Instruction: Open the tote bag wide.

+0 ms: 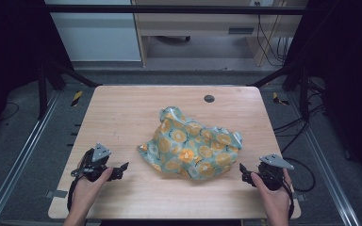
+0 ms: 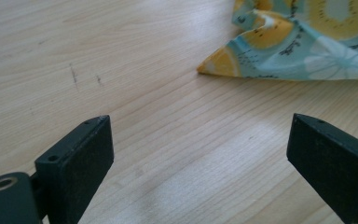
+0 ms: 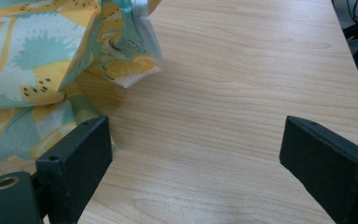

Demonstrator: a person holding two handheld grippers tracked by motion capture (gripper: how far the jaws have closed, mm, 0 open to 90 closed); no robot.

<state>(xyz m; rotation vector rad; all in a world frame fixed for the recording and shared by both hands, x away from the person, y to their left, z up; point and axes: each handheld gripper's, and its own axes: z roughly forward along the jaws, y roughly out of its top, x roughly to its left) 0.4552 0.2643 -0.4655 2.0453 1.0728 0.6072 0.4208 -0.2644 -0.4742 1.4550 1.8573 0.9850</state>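
On a pale wooden table (image 1: 122, 117) with rounded corners, seen from the high view, a crumpled cloth (image 1: 191, 143) printed with orange slices on teal lies a little right of centre. A small dark round insert (image 1: 209, 98) sits in the tabletop near the far edge, beyond the cloth. The left gripper (image 1: 122, 167) rests near the front left of the table in the person's left hand (image 1: 92, 181), pointing toward the cloth and apart from it. The right gripper (image 1: 243, 170) is held at the front right in the right hand (image 1: 273, 188), its tips near the cloth's right edge. Cables (image 1: 301, 165) trail off the right side. Around the table run metal rails (image 1: 23, 155) on a grey floor; black frame bars cross above, and light wooden furniture (image 1: 193, 23) stands at the back with hanging wires.

In the left gripper view, the 2 black jaws of the left gripper (image 2: 200, 140) stand wide apart over bare wood grain with a few faint dark scuffs (image 2: 74, 74). A pointed corner of the cloth (image 2: 223, 65) lies ahead, clear of both jaws.

In the right gripper view, the right gripper (image 3: 196, 140) is likewise spread wide with nothing between its jaws. The cloth (image 3: 42, 60) bunches at the upper left, and its lower folds lie just beside the left-hand jaw; I cannot tell whether they touch. Bare table (image 3: 261, 70) runs to the far edge.
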